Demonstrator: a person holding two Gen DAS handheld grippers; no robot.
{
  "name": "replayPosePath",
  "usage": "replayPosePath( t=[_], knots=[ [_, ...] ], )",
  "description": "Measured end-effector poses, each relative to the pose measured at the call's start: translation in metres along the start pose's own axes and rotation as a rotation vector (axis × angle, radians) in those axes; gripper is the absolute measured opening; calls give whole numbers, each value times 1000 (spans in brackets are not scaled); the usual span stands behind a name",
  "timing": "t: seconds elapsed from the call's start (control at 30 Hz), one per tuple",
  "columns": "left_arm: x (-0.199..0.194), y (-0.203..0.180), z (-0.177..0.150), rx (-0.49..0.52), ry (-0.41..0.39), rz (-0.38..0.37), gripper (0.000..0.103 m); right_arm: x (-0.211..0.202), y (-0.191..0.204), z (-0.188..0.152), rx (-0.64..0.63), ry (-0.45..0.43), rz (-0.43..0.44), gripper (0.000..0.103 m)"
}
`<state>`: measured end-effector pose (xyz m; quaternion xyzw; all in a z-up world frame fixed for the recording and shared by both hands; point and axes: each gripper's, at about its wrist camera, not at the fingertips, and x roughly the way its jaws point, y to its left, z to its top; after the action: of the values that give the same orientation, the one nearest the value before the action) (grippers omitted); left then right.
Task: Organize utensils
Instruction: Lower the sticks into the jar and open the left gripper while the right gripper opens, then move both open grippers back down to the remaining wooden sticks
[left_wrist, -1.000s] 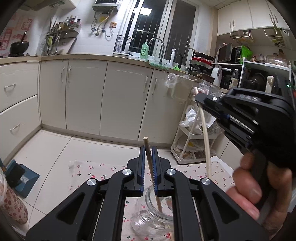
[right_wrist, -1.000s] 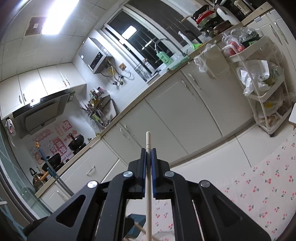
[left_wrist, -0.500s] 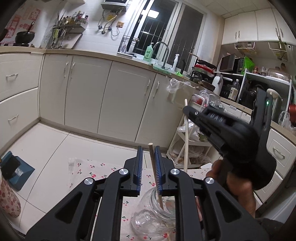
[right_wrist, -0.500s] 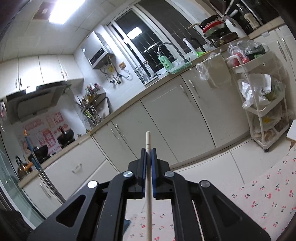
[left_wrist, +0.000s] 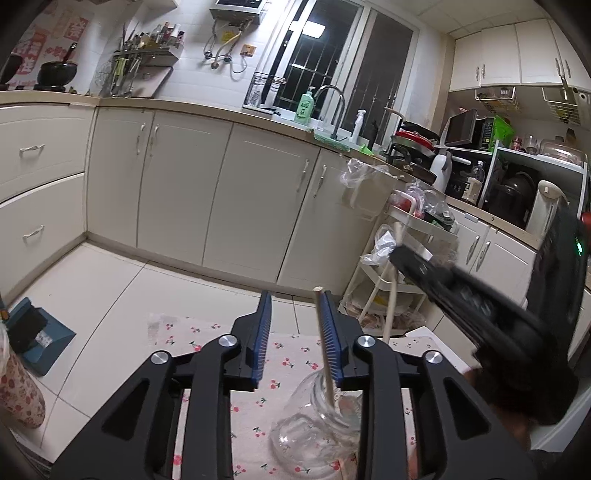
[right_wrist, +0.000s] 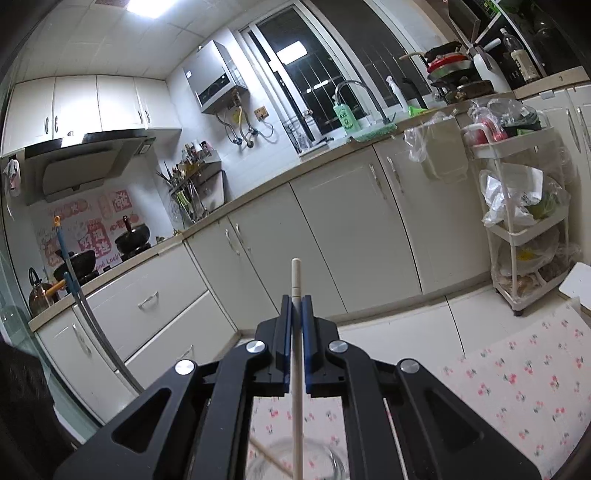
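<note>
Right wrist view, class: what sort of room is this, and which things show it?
A home kitchen: a tap at the counter, pans on the stove, and a range hood above.

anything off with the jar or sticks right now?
Nothing spilled or broken. The jar stands upright on the cherry cloth. One chopstick stands in it, leaning against the open left gripper's right finger. The right gripper is shut on a second chopstick above the jar.
</note>
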<state>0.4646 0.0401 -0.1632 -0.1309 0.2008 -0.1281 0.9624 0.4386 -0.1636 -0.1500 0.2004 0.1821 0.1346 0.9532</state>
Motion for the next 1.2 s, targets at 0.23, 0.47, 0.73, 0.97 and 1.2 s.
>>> replayPosePath(
  t=[0.23,0.47,0.73,0.97,1.2],
  knots=[
    [-21,9,-12,-36,32,35,35,-14,4,-19,-64,71,-8,6],
    [-35,6,-41,-17,136,43,38,-18,0,-32,-91,187,-32,42],
    [-26,-22,-94,59,352,-7,39,-71,-66,-40,64,281,-197,44],
    [-3,-44,-126,79,488,-14,39,-83,-85,-102,-29,508,-294,22],
    [22,-53,-141,115,563,30,39,-65,-77,-121,-97,574,-302,22]
  ],
)
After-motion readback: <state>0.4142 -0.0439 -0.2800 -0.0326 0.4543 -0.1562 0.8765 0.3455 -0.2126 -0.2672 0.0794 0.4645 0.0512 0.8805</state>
